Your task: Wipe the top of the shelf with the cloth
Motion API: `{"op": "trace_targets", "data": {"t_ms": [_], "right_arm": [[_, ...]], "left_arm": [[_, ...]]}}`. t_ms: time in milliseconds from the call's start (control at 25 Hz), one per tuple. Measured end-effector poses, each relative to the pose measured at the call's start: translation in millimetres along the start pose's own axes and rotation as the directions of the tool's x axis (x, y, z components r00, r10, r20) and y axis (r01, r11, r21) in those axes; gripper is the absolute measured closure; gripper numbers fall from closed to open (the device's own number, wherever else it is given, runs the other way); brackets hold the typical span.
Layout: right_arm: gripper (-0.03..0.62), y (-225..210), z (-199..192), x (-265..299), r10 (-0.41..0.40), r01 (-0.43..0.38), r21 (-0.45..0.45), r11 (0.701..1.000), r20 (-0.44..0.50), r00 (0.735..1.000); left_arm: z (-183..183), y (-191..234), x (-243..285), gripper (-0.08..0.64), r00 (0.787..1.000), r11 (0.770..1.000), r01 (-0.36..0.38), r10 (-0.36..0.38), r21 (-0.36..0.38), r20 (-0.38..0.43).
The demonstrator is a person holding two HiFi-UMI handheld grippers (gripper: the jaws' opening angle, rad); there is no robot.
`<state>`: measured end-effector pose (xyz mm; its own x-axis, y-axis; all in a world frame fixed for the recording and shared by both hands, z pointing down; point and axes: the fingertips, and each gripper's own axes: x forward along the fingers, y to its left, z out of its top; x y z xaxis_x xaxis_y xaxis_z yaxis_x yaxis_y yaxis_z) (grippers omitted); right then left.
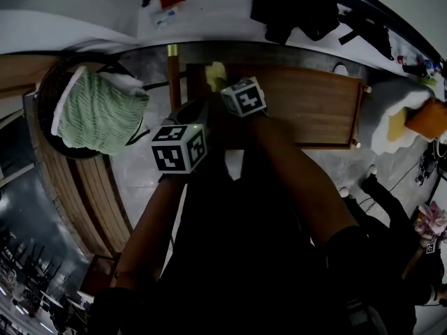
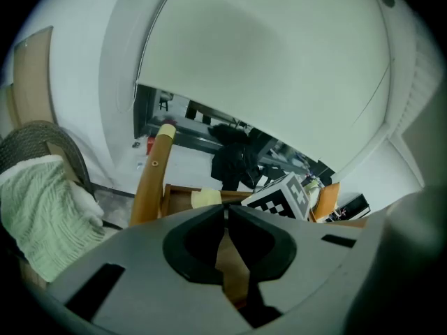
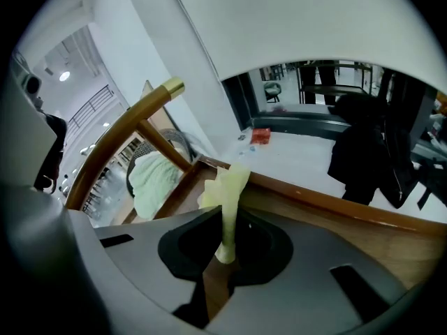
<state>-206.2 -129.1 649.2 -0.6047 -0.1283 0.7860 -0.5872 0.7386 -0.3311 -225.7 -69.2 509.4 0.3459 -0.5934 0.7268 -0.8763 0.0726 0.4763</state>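
While clamped in right hand-held gripper [image 3: 226, 246], cloth [image 3: 227, 187] pokes over shelf top [image 3: 349, 232].

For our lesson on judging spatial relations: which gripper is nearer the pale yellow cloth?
Right. The right gripper grips the yellow cloth between its jaws; the left gripper is shut, empty, set apart from the cloth.

The shelf [image 1: 307, 107] below me has a flat brown wooden top with a thin raised rim, and it stands on a grey shiny floor [image 1: 150, 180]. The yellow cloth [image 1: 216, 74] lies bunched on the top at the shelf's far left corner, with its near end pinched in my right gripper [image 3: 225, 248]. Down to the left of the shelf I see a round dark basket [image 1: 49, 96] holding a green knitted blanket [image 1: 98, 114].
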Motion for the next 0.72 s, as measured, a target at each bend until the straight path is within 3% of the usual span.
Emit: {"op": "trace_targets", "data": {"t_ms": [200, 400, 720], "right_arm": [[0.551, -41, -23, -32, -0.003, 0.003, 0.029, 1.0, -0.002, 1.0], [0.551, -89, -46, -64, -0.027, 0.027, 0.042, 0.999, -0.004, 1.0], [0.551, -166, -71, -119, -0.1, 0.098, 0.09, 0.991, 0.016, 0.995]], "left_arm": [[-9, -34, 23, 0.549, 0.999, 0.999, -0.037, 0.037, 0.009, -0.016], [-11, -79, 50, 0.549, 1.0, 1.0, -0.007, 0.007, 0.028, 0.0], [-32, -140, 91, 0.549, 0.998, 0.999, 0.03, -0.028, 0.039, -0.048]]}}
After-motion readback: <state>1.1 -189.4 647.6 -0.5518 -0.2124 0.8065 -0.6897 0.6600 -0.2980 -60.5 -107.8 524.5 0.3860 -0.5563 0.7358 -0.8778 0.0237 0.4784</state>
